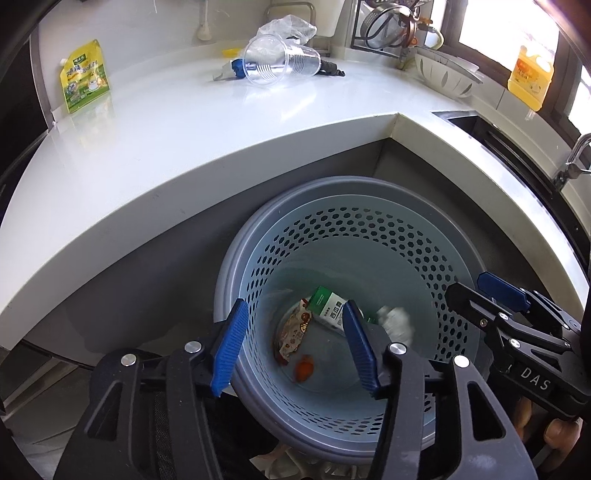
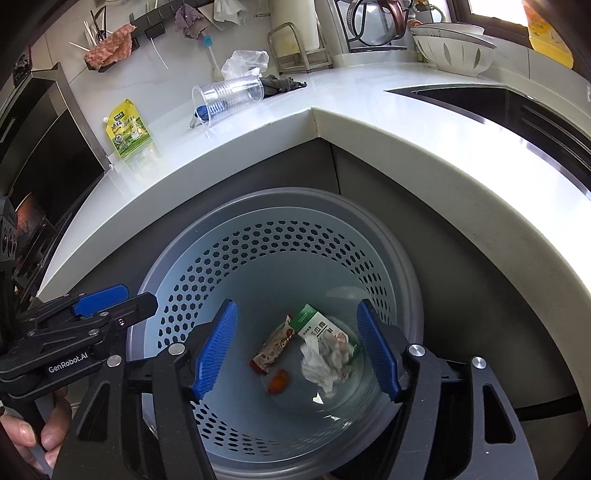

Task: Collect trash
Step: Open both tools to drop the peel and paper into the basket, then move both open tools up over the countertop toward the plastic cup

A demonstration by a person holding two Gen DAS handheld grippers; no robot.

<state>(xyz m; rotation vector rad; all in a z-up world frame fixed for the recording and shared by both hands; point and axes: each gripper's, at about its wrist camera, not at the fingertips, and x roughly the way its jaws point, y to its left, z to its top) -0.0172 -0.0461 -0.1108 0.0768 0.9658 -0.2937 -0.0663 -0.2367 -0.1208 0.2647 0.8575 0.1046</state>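
Observation:
A blue perforated trash basket [image 1: 369,229] [image 2: 258,240] stands on the floor below the counter corner. In it lie a green-white carton [image 1: 327,306] [image 2: 314,325], a red snack wrapper [image 1: 291,332] [image 2: 273,349], an orange scrap [image 1: 304,369] [image 2: 279,382] and a crumpled tissue [image 1: 395,321] [image 2: 327,360]. My left gripper [image 1: 295,343] is open and empty above the basket. My right gripper [image 2: 297,350] is open and empty above it too. On the counter lie clear plastic cups [image 1: 277,61] [image 2: 225,98] and a yellow-green pouch [image 1: 85,75] [image 2: 129,129].
The white counter [image 1: 184,147] [image 2: 369,122] wraps around the basket. A sink [image 2: 517,107] is at the right. A clear plastic bag [image 1: 288,27] [image 2: 245,61], a dark cloth [image 2: 280,83], a bowl [image 1: 447,72] and a yellow bottle [image 1: 530,75] stand at the back.

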